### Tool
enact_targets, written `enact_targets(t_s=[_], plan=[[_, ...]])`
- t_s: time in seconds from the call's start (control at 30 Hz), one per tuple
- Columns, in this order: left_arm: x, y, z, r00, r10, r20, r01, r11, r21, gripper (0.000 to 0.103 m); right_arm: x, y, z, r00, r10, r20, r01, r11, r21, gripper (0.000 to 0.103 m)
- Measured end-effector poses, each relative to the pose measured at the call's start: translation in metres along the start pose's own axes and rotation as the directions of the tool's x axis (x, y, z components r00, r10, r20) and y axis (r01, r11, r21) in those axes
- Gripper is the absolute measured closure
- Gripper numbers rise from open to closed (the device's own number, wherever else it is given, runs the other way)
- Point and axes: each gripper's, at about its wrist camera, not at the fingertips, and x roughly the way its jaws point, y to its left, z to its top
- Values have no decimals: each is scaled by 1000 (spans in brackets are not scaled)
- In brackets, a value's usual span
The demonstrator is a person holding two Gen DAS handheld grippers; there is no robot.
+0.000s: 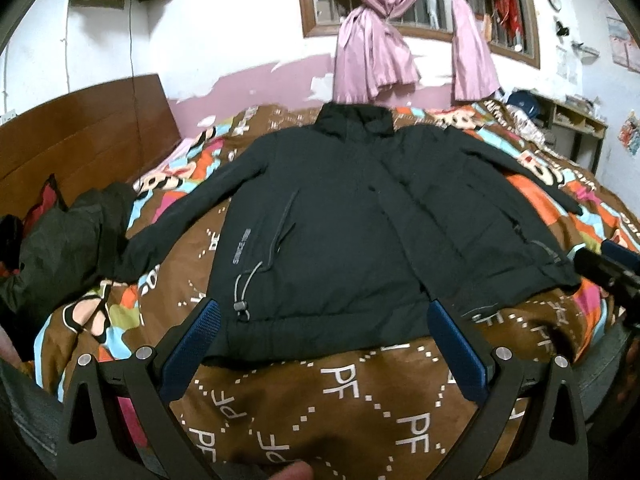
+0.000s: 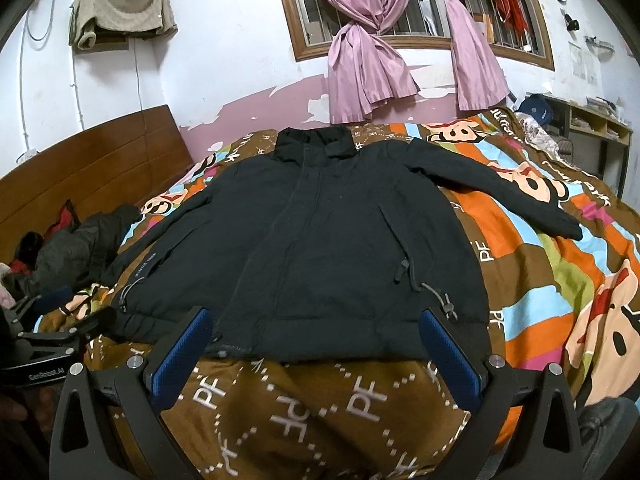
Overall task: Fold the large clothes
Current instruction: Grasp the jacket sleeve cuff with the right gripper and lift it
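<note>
**Black jacket spread flat on the bed, both grippers open at its hem**

A black jacket (image 1: 352,216) lies front-up on a bed covered by a brown patterned blanket (image 1: 360,392) printed with "PF" letters and cartoon faces. Its collar points to the far side, toward the wall with the window and pink curtains (image 1: 372,56); its hem runs along the near side. Both sleeves are stretched outward, one to the left toward a dark heap of clothes (image 1: 68,236) beside the wooden headboard (image 1: 80,128), the other to the right across the blanket.

The left gripper (image 1: 324,320) hovers at the near edge of the jacket with its jaws spread wide and holding nothing. In the left wrist view the hem sits between the two blue pads (image 1: 192,344), which frame the left and middle part of the hem; a drawcord toggle (image 1: 241,307) lies just beside the left pad.

The right gripper (image 2: 316,328) is likewise wide open and empty. In the right wrist view its jaws frame the middle and right part of the hem, with the right-side drawcord toggle (image 2: 448,307) just beside the right pad. Whether either pad touches the fabric cannot be told.
</note>
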Motion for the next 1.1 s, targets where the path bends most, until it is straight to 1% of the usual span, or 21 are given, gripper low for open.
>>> enact_targets(t_s=[0.1,0.17,0.27,0.33,0.37,0.43,0.5,0.53,0.6,0.7,0.77,0.8,0.9,0.97,1.03,1.1], plan=[[12,0,6,998,-16,-59,16,1000,-3,2,5,-14,12,1000,-18,19,17,1000,17,0],[18,-2,8,997,-20,-78,20,1000,-6,2,7,-27,21,998,-44,36,42,998,42,0],[32,-6,12,995,6,-104,-7,1000,-6,2,16,-57,38,993,-105,47,100,990,98,0],[42,-10,19,994,-2,-110,0,1000,-22,2,23,-78,49,986,-158,56,148,977,152,0],[48,-11,23,994,-19,-103,15,999,-39,2,26,-87,54,984,-167,63,155,974,167,0],[58,-14,27,995,-43,-92,37,997,-60,2,33,-111,67,976,-200,82,182,966,185,0],[71,-19,34,993,-43,-107,35,997,-75,2,40,-133,75,962,-254,97,232,954,192,0],[77,-23,39,992,-51,-113,41,996,-85,2,45,-147,79,955,-282,92,257,942,214,0],[90,-29,52,990,-69,-119,57,993,-106,2,55,-175,83,947,-309,83,276,921,276,0],[112,-42,81,989,-99,-108,86,989,-121,2,75,-223,84,950,-300,87,247,893,376,0],[125,-51,100,989,-129,-78,119,985,-123,2,93,-256,82,945,-320,63,267,870,415,0],[131,-56,108,987,-144,-64,136,984,-118,2,102,-275,78,940,-341,33,292,847,444,0],[151,-69,126,984,-170,-48,165,981,-99,2,119,-313,73,925,-380,-8,330,793,513,0],[170,-81,139,981,-188,-56,183,979,-85,2,126,-329,72,921,-389,-7,330,772,543,0],[186,-92,148,977,-199,-73,194,979,-68,2,139,-352,74,918,-396,-30,337,738,584,0],[205,-101,156,969,-226,-98,221,974,-54,2,151,-372,73,921,-386,-58,332,698,634,0]])
